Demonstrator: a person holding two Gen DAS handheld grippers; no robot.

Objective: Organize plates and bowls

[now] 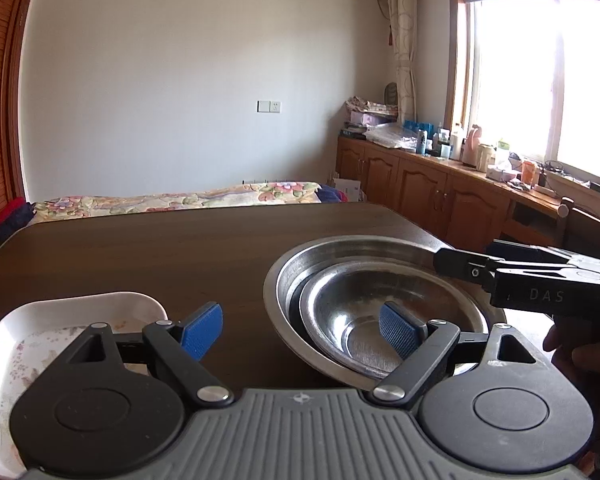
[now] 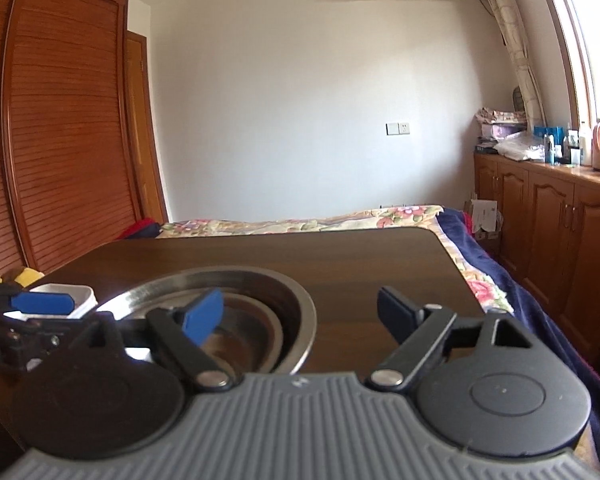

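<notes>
2 steel bowls [image 1: 384,320] sit nested on the bench [image 1: 160,256], the smaller inside the larger, under the left gripper's [image 1: 300,330] right finger and beside the right gripper's [image 2: 300,312] left finger. 1 white floral plate [image 1: 56,340] lies left of the left fingers. Both pairs of fingers are spread, holding nothing. Stacking looks done, judging by what shows.

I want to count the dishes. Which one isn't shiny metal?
The white dish, squarish with a faded flower pattern, at the table's left. The big metal bowl and the small metal bowl nested inside it are both shiny.
</notes>
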